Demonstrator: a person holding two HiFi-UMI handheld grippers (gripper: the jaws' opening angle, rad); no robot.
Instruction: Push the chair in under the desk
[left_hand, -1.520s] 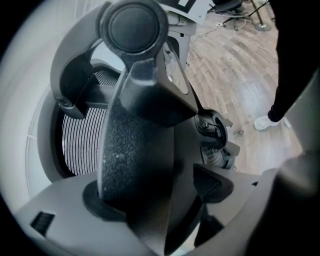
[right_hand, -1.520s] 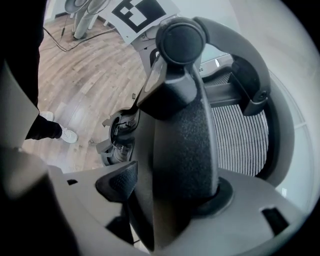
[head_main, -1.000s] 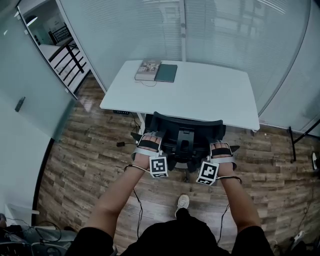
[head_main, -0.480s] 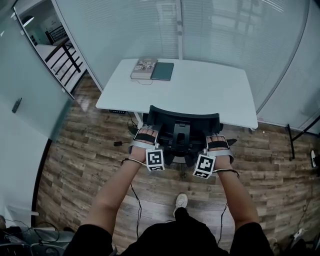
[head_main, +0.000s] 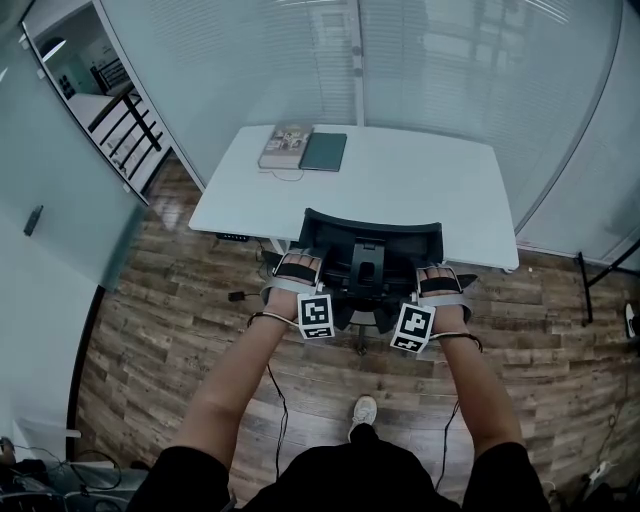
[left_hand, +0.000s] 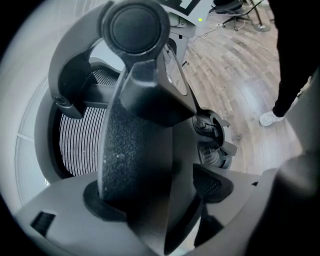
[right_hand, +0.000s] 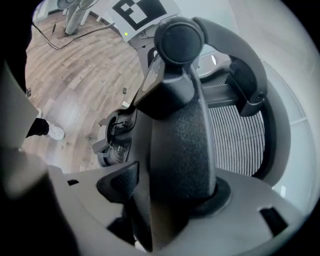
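Both bare forearms are reaching straight toward 12 o'clock, roughly parallel, with the hands level on either side of the office chair (head_main: 372, 238). The left claw (head_main: 296, 266) is clenching on the chair at 9 o'clock of the backrest. The right claw (head_main: 438, 281) is clenching on it at 3 o'clock. Each gripper view is showing the jaws closed on a thick black chair part, grained in texture, with a round knob at its far end.

The chair is standing at the 6 o'clock edge of the white bench (head_main: 430, 185), its backrest top overlapping that edge. The backrest is showing fine ribbed mesh inside a smooth curved frame. The bench top is presenting as flat, matt and rectangular with rounded corners. A book (head_main: 285, 145) and a dark green notebook (head_main: 324, 152) are lying side by side at its 11 o'clock corner. Wood planks are covering the floor (head_main: 150, 340).
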